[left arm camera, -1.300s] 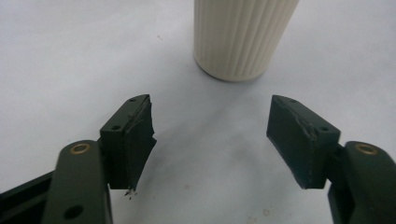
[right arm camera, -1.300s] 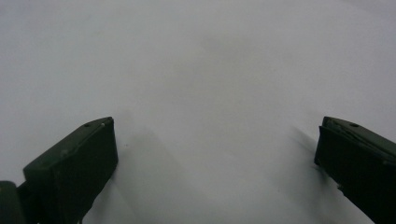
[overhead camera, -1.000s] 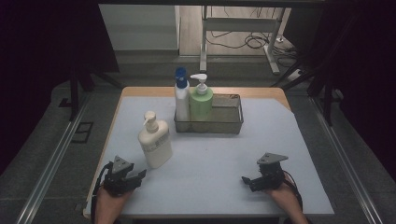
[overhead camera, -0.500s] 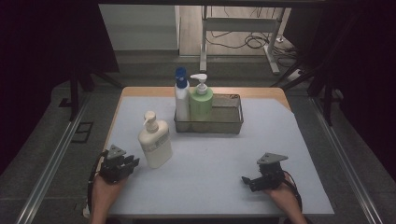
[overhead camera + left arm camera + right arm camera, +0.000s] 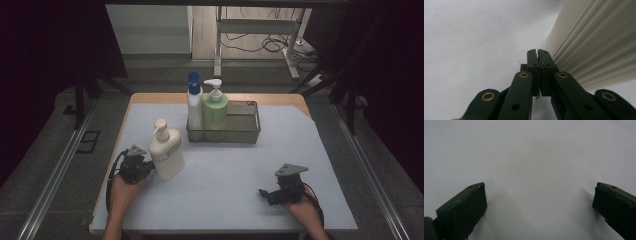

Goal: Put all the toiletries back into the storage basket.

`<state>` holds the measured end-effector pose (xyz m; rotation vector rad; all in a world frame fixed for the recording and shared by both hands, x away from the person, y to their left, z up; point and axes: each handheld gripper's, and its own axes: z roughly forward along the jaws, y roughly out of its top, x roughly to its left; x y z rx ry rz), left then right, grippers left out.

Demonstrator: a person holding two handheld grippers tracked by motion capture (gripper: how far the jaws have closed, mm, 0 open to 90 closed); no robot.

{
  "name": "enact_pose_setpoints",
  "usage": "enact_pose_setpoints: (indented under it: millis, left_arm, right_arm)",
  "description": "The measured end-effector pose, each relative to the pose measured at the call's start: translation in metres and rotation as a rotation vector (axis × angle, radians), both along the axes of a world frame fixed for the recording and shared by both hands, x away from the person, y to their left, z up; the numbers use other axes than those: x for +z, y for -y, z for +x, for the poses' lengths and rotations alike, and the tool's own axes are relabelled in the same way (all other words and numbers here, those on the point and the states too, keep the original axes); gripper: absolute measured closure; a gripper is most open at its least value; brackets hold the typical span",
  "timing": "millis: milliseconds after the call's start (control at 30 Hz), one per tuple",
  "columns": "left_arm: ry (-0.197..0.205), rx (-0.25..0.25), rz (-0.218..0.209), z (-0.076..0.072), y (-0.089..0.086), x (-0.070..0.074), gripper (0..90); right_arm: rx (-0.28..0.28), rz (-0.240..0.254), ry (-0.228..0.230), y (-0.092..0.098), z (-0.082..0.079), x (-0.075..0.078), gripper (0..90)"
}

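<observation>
Black and small, the left gripper [image 5: 145, 167] sits at the near left of the table [image 5: 225, 200], held by a hand [image 5: 121, 187] that comes in from the near edge. Its jaws have just been closing and now they are pressed together with nothing between them; in the left gripper view the two pads [image 5: 533, 65] meet flat against each other. The tip is just beside the cream bottle [image 5: 166, 155], at the bottle's left side. In that same view the ribbed wall of the bottle [image 5: 596, 40] rises at the right of the closed jaws, very close, but I cannot tell if it touches them.

The cream bottle stands upright on the pale blue cover, left of the middle, with its pump on top. It is apart from the wire basket [image 5: 245, 131], which stands farther away, near the centre of the table. In the left end of the basket stand two more bottles, both upright: a white one with a blue cap [image 5: 194, 102] and, just to its right, a green one with a white pump [image 5: 215, 109]. The right part of the basket is bare.

At the near right, the right gripper [image 5: 267, 196] rests low over the cover, well apart from the bottles. Its jaws stand wide open; in the right gripper view the two pads [image 5: 466, 206] are far from each other, with bare cover between them.
</observation>
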<state>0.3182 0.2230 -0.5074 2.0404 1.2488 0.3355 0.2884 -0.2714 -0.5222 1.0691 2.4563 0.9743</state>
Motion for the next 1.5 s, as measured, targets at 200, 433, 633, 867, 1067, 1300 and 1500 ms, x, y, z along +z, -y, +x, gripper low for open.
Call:
enact_pose_setpoints:
  millis: [200, 433, 633, 867, 1067, 1300, 1500]
  left_arm:
    - [-0.006, 0.001, -0.046, 0.001, -0.002, -0.005, 89.0]
    - [-0.006, -0.019, -0.065, 0.000, 0.002, -0.007, 89.1]
    - [0.001, -0.054, -0.068, 0.001, 0.016, -0.008, 89.1]
    - [-0.006, -0.078, -0.085, -0.002, 0.025, -0.009, 89.1]
    - [-0.014, -0.080, -0.093, -0.004, 0.029, -0.010, 89.2]
    - [-0.020, -0.105, -0.090, -0.006, 0.040, -0.010, 89.2]
    - [-0.025, -0.125, -0.087, -0.009, 0.051, -0.009, 89.2]
  right_arm:
    - [0.000, 0.001, -0.003, 0.000, 0.000, 0.000, 0.0]
    - [0.000, 0.000, -0.001, 0.000, 0.000, 0.000, 0.0]
    - [-0.001, -0.001, -0.003, 0.000, 0.000, 0.000, 0.0]
    - [-0.002, -0.001, -0.003, 0.000, 0.000, 0.000, 0.0]
    - [-0.001, -0.002, 0.000, 0.000, 0.000, 0.000, 0.0]
    - [-0.002, -0.002, -0.001, 0.000, 0.000, 0.000, 0.0]
    - [0.000, 0.000, 0.002, 0.000, 0.000, 0.000, 0.0]
